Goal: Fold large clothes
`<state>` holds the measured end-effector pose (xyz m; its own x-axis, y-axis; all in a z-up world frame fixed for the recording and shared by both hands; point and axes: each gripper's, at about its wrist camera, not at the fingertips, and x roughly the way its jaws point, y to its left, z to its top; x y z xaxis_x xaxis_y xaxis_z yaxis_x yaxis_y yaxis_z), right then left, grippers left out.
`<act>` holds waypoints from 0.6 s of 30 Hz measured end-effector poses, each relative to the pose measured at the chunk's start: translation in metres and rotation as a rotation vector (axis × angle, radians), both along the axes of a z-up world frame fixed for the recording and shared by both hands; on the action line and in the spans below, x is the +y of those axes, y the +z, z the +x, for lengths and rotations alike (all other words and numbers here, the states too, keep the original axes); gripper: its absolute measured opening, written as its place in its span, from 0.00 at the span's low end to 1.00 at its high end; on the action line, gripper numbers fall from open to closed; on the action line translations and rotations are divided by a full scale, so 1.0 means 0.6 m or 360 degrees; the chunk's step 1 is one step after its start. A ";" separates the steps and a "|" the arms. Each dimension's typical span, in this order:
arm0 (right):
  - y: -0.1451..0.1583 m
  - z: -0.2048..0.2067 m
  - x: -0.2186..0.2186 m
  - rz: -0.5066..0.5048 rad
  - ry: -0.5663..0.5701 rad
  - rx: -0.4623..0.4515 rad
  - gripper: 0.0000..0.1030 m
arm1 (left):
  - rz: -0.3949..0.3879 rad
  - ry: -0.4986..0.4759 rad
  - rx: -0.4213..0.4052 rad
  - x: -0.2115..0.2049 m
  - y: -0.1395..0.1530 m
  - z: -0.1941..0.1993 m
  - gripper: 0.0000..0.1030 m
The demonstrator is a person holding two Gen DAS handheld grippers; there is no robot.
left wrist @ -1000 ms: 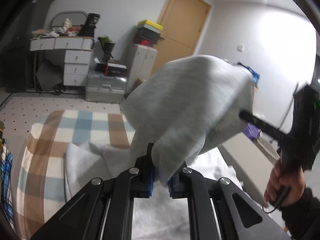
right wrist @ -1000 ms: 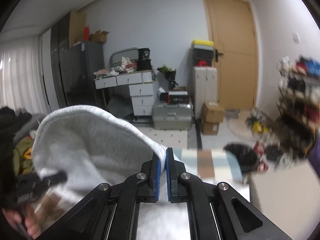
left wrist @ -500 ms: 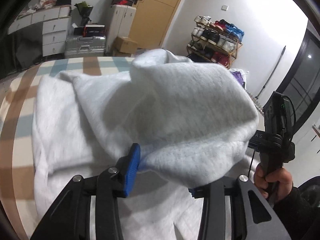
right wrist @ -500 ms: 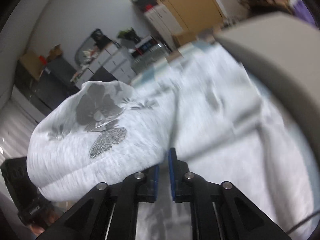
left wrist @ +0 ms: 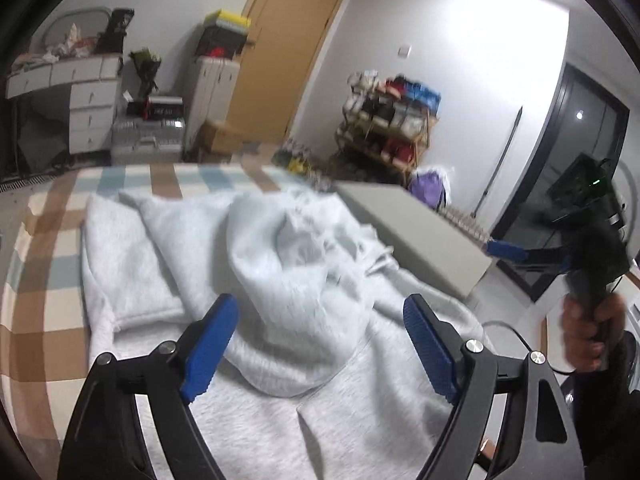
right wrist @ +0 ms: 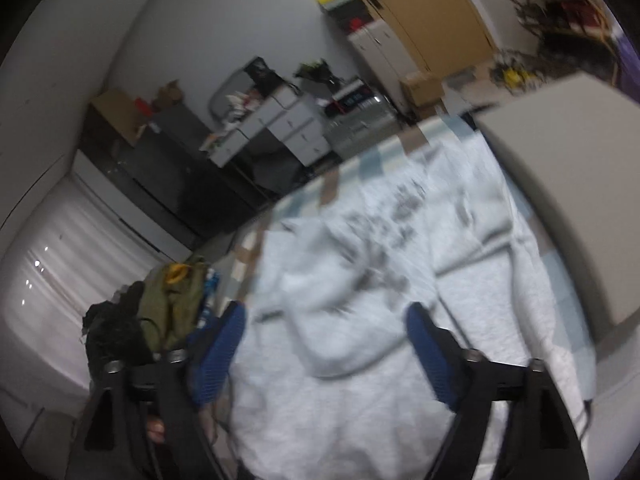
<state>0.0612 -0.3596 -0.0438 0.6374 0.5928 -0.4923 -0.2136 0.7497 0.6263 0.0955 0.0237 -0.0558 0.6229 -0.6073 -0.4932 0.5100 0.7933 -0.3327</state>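
A large light grey garment (left wrist: 280, 264) lies rumpled on a checked bedspread (left wrist: 44, 280), with a fold of it thrown forward over the rest. My left gripper (left wrist: 320, 344) hovers over its near part, jaws opening wide, the blue pads clear of the cloth. In the right wrist view the same garment (right wrist: 380, 280) shows a dark flower print. My right gripper (right wrist: 326, 354) stands above it with its jaws opening wide and nothing pinched. The right gripper (left wrist: 520, 254) also shows at the right edge of the left wrist view, held by a hand (left wrist: 588, 336).
A grey bench or box (left wrist: 416, 232) flanks the bed on the right. A heap of dark and olive clothes (right wrist: 160, 312) sits at the bed's left side. Beyond stand white drawers (left wrist: 88, 100), a wooden door (left wrist: 288, 48) and a shoe rack (left wrist: 392, 120).
Both grippers held a raised fold of the garment shut between their pads; they swung it forward, let it go, and now stand wide apart with the cloth lying on the bed.
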 end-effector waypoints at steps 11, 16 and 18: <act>0.035 0.072 0.155 -0.0387 0.0190 -0.0199 1.00 | 0.0209 0.0336 -0.0086 0.012 -0.018 0.015 0.80; -0.127 0.223 0.231 -0.0773 0.0226 0.0047 0.98 | 0.0219 0.0317 0.0045 0.021 -0.070 0.047 0.80; -0.177 0.266 0.240 -0.0774 0.0261 0.0152 0.92 | 0.0254 0.0324 0.0083 0.024 -0.086 0.055 0.80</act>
